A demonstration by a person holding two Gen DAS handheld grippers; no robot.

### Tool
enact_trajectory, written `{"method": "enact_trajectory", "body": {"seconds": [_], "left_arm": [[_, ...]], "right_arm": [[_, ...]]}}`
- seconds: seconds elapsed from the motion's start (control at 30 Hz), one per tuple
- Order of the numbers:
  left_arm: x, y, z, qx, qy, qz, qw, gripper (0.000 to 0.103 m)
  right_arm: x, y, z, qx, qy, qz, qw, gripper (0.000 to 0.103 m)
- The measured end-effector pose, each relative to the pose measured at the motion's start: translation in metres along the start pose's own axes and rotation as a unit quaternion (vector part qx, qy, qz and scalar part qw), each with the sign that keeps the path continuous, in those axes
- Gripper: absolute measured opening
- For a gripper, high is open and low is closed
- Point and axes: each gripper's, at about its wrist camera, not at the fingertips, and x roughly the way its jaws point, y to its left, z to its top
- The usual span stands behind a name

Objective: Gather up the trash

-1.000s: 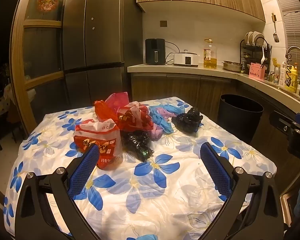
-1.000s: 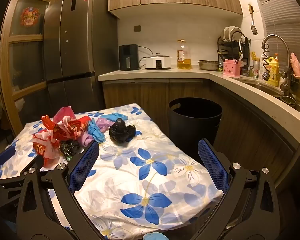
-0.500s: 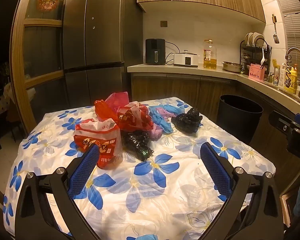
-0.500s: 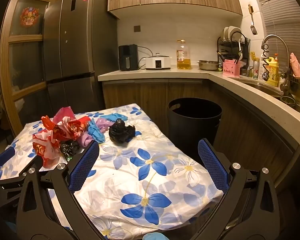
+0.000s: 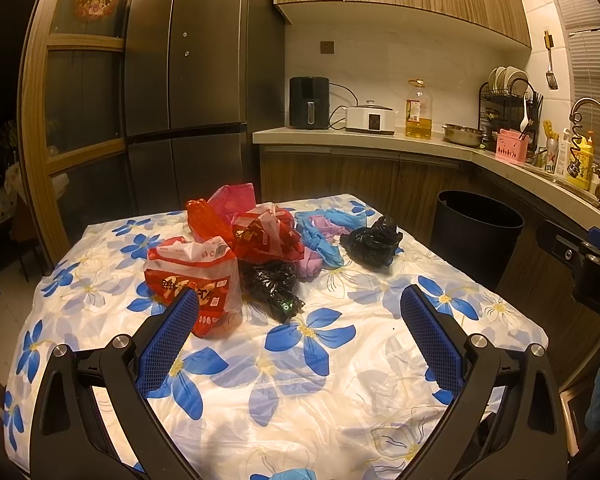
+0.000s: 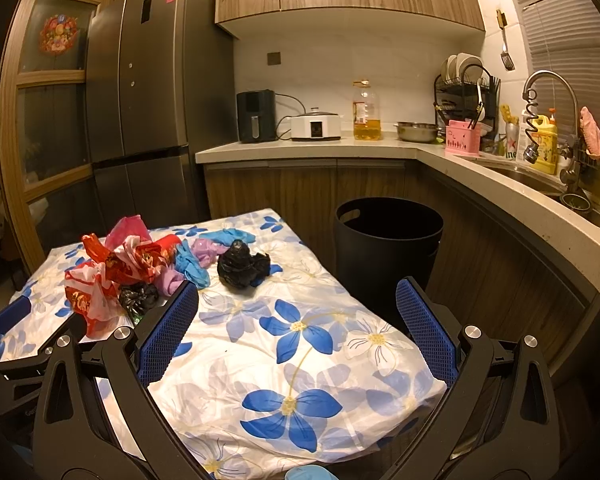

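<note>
My left hand-held gripper (image 5: 298, 332) has its two blue-padded fingers wide apart and holds nothing; it hangs above the near part of the surface (image 5: 340, 380), which is covered with a white cloth with blue flowers. My right hand-held gripper (image 6: 298, 328) is also spread open and empty, above the right near corner of the same surface (image 6: 300, 360).

Beyond my left fingers lies the trash in one loose pile. Nearest is a red and white printed plastic bag (image 5: 194, 276), standing just behind the left finger. Beside it on the right is a small crumpled black plastic bag (image 5: 272, 284). Behind these are more crumpled red plastic bags (image 5: 256, 232), touching each other, then a blue plastic bag (image 5: 320, 236) and a pale purple plastic bag (image 5: 312, 264). A second crumpled black plastic bag (image 5: 372, 240) lies a little apart, on the right of the pile; in the right wrist view this bag (image 6: 242, 266) is between my two fingers, further away.

Past the right edge of the surface stands a round black trash bin (image 6: 386, 240) on the floor, open at the top, close to the wooden cabinets (image 6: 300, 192). Behind the surface is a tall dark fridge (image 5: 188, 80)
</note>
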Motion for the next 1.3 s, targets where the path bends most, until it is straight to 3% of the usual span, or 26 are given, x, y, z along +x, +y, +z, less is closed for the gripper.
{"method": "enact_trajectory", "body": {"seconds": [1.3], "left_arm": [[-0.0024, -0.0066, 0.0029, -0.004, 0.000, -0.004, 1.0000, 0.097]], "right_arm": [[0.0029, 0.0007, 0.0017, 0.001, -0.002, 0.000, 1.000, 0.098]]}}
